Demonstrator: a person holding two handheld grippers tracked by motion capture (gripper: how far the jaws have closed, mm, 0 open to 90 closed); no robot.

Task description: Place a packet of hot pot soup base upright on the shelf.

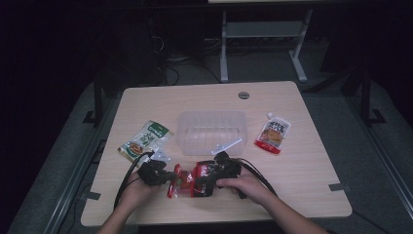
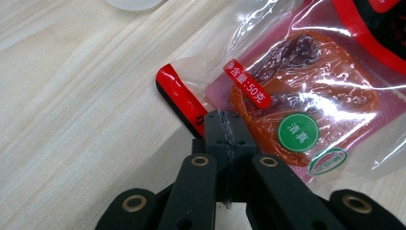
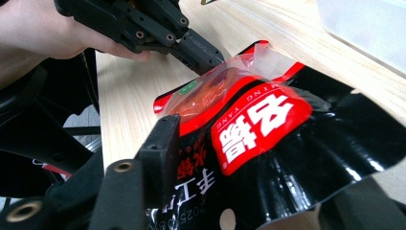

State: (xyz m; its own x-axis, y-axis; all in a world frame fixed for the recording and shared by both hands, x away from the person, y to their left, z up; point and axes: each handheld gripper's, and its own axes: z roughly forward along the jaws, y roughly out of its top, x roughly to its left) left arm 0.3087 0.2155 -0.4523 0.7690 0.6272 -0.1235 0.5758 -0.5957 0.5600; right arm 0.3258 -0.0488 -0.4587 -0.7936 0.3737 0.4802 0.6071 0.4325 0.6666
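**Both tongs on the red-and-black pouch, near the table's front edge**

While the left gripper has its jaws pressed together on the clear end of the red-and-black pouch, the right gripper takes the pouch's black printed end between its own jaws; the near jaw lies against the crumpled film, so I read it as pinching, though the far jaw is mostly hidden behind the pack. The pouch thus lies stretched between the two tongs, flat on the table by the left tips and lifted and buckled at the right ones.

By my judgement the work stands at an early-to-middle stage: the pouch is gripped at both ends, but it is not yet in the clear plastic box, which sits just beyond both tongs with a white strip on its near rim. Lifting and carrying forward seems to remain.

Two other packs wait: a green packet beyond the left gripper and a spouted orange sachet well beyond and outside the right one.

Room is tight toward the person, where the table's front edge runs close under both hands. Forward, the strip of bare wood before the box is narrow; to either side the tabletop lies open.
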